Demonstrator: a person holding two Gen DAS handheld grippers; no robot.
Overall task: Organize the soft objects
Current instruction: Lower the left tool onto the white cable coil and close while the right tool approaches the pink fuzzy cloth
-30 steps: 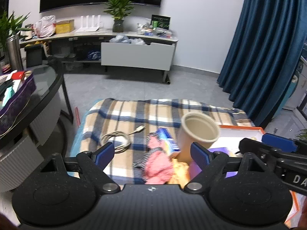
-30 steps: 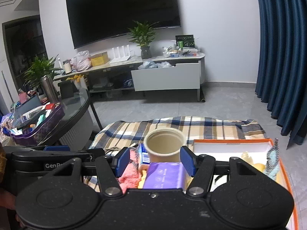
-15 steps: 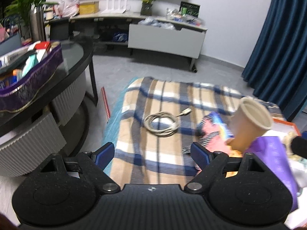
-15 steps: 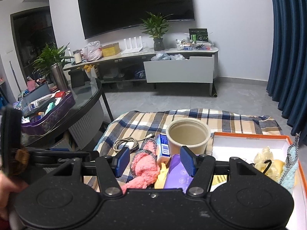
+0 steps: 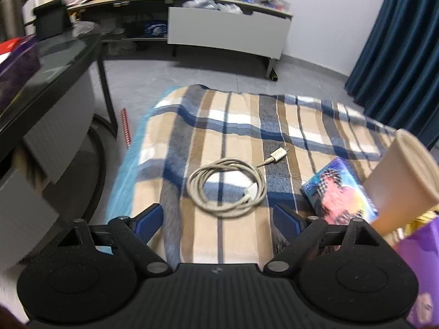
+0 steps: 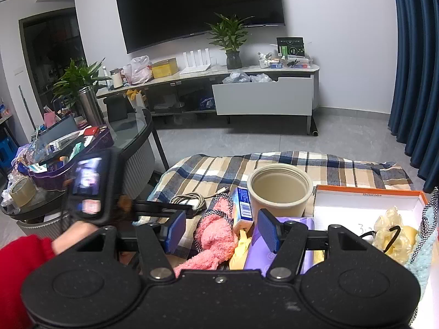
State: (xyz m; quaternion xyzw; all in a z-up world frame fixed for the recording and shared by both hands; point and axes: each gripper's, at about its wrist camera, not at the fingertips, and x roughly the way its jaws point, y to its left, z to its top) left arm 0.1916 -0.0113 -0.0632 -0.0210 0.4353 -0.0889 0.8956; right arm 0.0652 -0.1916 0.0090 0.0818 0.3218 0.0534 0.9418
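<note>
My left gripper (image 5: 218,220) is open and low over the plaid blanket (image 5: 238,126), with nothing between its fingers. A coiled grey cable (image 5: 226,190) lies just ahead of it. To the right are a colourful tissue pack (image 5: 338,192) and a paper cup (image 5: 400,181). My right gripper (image 6: 221,230) stands open above a pink fluffy cloth (image 6: 214,235), a yellow item (image 6: 241,246) and a purple pack (image 6: 259,255). The pads are clear of them. A white box with an orange rim (image 6: 367,205) holds a cream scrunchie (image 6: 392,233) and a light blue cloth (image 6: 422,249).
A dark glass table (image 6: 137,126) with a purple basket (image 6: 68,170) stands at the left. A TV cabinet (image 6: 263,96) lines the far wall, with blue curtains (image 6: 414,68) to its right. A hand in a red sleeve (image 6: 27,249) holds the left tool.
My left gripper has swung left and down. The cable coil now sits ahead of its fingers, and the pink cloth has left its view. The right gripper has barely shifted.
</note>
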